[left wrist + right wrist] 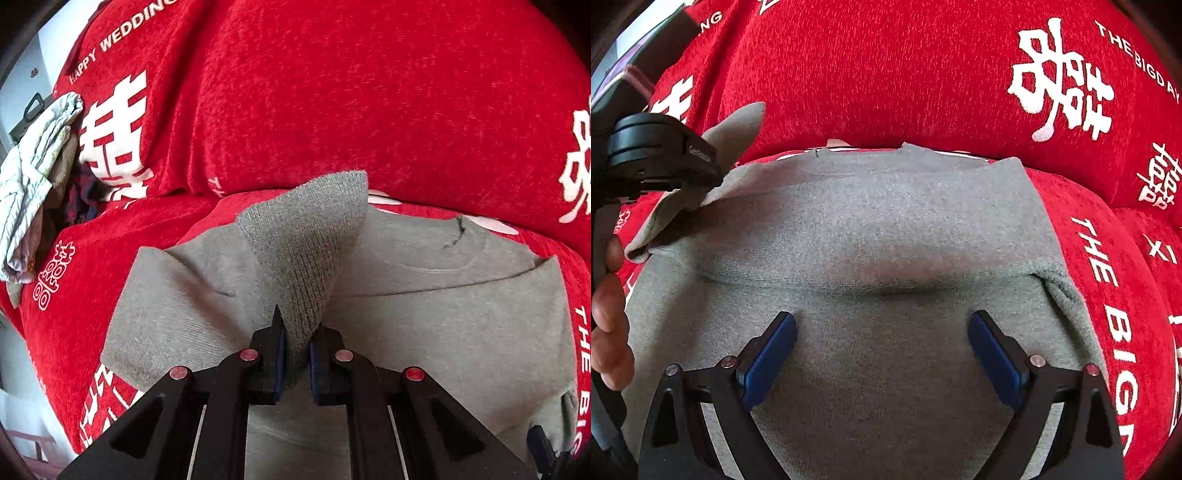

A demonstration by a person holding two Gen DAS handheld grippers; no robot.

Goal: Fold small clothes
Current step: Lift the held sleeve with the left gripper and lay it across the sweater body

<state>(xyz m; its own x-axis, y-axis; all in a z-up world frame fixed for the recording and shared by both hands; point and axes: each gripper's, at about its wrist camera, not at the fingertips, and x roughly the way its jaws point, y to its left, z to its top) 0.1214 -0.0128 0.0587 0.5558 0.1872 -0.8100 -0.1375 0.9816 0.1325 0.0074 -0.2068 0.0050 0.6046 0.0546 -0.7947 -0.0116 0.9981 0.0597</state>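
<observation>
between the fingers of the left tool (296, 350) sits a pinched sleeve (306, 243) of the grey sweater (871, 229), lifted up. the right tool (882, 354) is spread wide with nothing in it, just above the sweater's middle. the sweater lies on a red sofa cover (905, 74). i think the folding has only just begun. a pile of other clothes (37, 173) sits far left, not in the way.
</observation>
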